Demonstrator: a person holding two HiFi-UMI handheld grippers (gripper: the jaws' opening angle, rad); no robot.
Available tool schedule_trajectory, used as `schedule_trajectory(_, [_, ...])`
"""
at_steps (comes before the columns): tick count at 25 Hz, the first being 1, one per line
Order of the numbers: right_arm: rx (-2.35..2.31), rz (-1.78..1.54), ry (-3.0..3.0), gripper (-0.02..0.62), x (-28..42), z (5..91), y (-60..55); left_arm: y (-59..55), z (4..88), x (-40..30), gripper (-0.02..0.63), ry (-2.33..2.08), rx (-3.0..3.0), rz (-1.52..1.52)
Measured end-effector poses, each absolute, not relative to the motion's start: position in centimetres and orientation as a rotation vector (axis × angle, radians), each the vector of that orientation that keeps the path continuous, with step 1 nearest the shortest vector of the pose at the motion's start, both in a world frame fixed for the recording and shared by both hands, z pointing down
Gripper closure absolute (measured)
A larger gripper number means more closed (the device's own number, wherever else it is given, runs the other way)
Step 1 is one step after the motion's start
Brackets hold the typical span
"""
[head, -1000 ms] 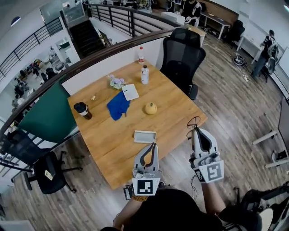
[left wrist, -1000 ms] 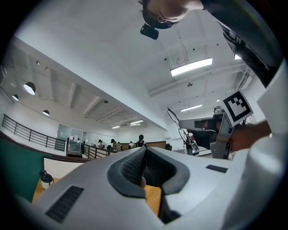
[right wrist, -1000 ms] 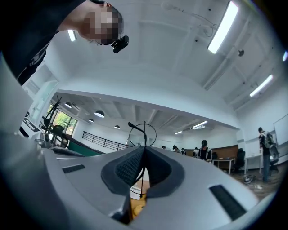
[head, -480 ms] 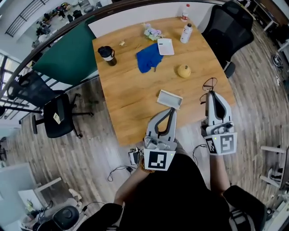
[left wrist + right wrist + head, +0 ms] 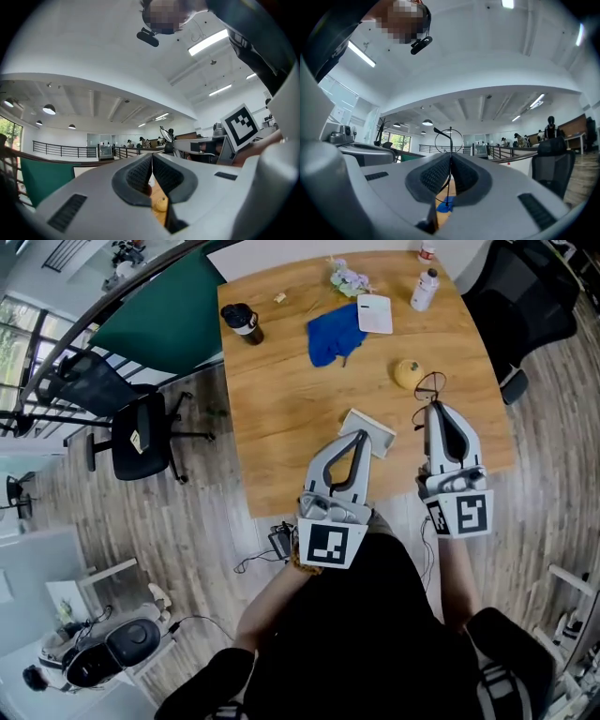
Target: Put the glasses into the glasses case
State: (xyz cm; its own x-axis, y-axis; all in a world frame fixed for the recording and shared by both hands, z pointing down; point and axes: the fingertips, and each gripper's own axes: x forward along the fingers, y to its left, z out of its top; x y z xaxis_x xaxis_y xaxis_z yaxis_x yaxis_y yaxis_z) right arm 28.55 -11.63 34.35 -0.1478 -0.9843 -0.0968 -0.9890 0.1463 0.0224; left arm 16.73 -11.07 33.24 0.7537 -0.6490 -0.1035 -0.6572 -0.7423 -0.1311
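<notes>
Wooden planks floor the room around a square wooden worktop (image 5: 281, 418), seen from steeply above. On it, near the 6 o'clock edge, lies the case (image 5: 380, 432), white, open and empty. The left hand-held gripper (image 5: 361, 435) reaches in from 6 o'clock with its tip over the case's near side. In its own view the left hand-held gripper (image 5: 152, 157) has its ribbed pads (image 5: 138, 176) pressed together at the tip with nothing between them.

At 3 o'clock from the case, the right hand-held gripper (image 5: 434, 407) is clamped on the glasses (image 5: 432, 384), which stick out past its tip toward 12 o'clock, over the worktop near its 4 o'clock edge. In the right gripper view the right hand-held gripper (image 5: 451, 161) pinches the thin wire frame upright between its pads, and one round lens of the glasses (image 5: 450, 139) stands above the tip.

A yellow object (image 5: 409, 374) sits just beside the glasses at 10 o'clock. Farther back lie a blue cloth (image 5: 335, 334) and a white slab (image 5: 374, 313), touching, with a bottle (image 5: 425, 289) at 1 o'clock, flowers (image 5: 349, 279) at 12 o'clock and a black cup (image 5: 242, 322) at 10 o'clock. A black chair (image 5: 141, 423) stands on the floor at 9 o'clock, well apart from the worktop.
</notes>
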Motion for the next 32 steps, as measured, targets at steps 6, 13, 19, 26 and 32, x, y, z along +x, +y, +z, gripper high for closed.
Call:
schedule_trajectory(6, [-1.969,0.071,2.420,0.580,28.8,37.0,-14.0,-12.6,34.7,17.3,0.584,1.095,-2.748,0.022])
schedule_trajectory(13, [-1.955,0.034,2.508,0.580,28.1,40.1,-15.1,-14.1,37.0,16.7,0.584,1.201,-2.773,0.040])
schedule_trajectory(19, [-1.945,-0.031,2.583,0.580,27.5,43.2,-16.2,-15.1,38.2,16.6,0.584,1.251,-2.781,0.068])
schedule_trajectory(26, [-1.880,-0.105,2.702,0.580,25.3,46.2,-17.0,-15.3,39.1,15.1,0.584,1.308,-2.765,0.043])
schedule_trajectory(32, [-1.849,-0.195,2.785,0.580,24.0,49.0,-17.1,-15.3,39.4,14.6,0.584,1.332,-2.761,0.045])
